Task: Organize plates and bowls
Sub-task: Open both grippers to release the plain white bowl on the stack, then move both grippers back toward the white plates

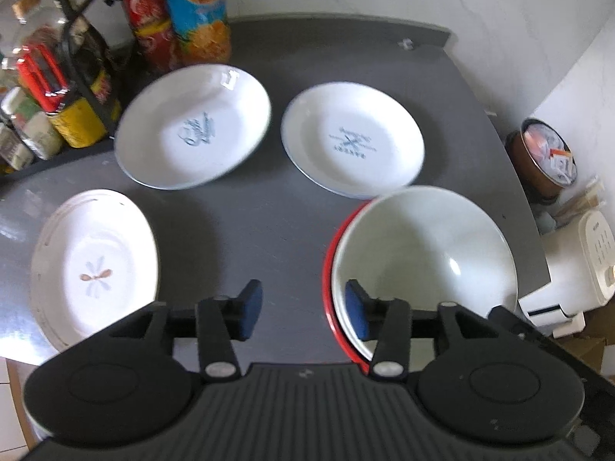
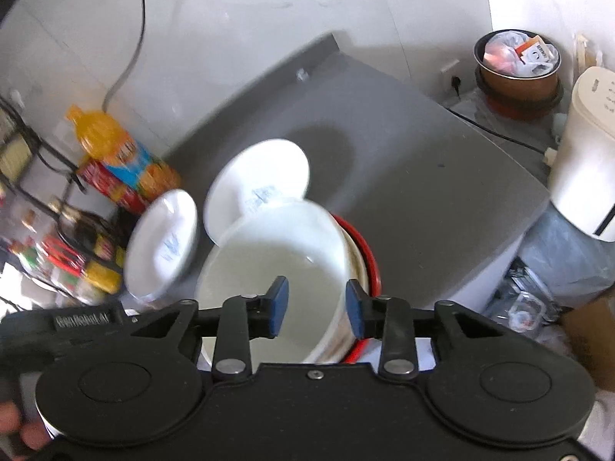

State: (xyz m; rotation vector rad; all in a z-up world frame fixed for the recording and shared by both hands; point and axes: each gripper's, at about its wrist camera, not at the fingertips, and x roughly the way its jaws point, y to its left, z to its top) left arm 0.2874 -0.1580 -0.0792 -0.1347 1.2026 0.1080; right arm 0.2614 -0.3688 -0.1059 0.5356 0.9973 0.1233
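We have nested the white bowl [image 1: 423, 253] inside the red one [image 1: 331, 269]; both hand-held grippers [image 1: 303, 313] [image 2: 316, 307] gape empty; next, the plates [image 1: 192, 130] at 11 o'clock.

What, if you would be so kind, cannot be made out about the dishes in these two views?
- Left wrist view: the red dish is almost wholly covered by the white bowl nested in it.
- Left wrist view: the printed plates' lettering is blurred.
- Right wrist view: the right gripper hides the bowl's near rim.
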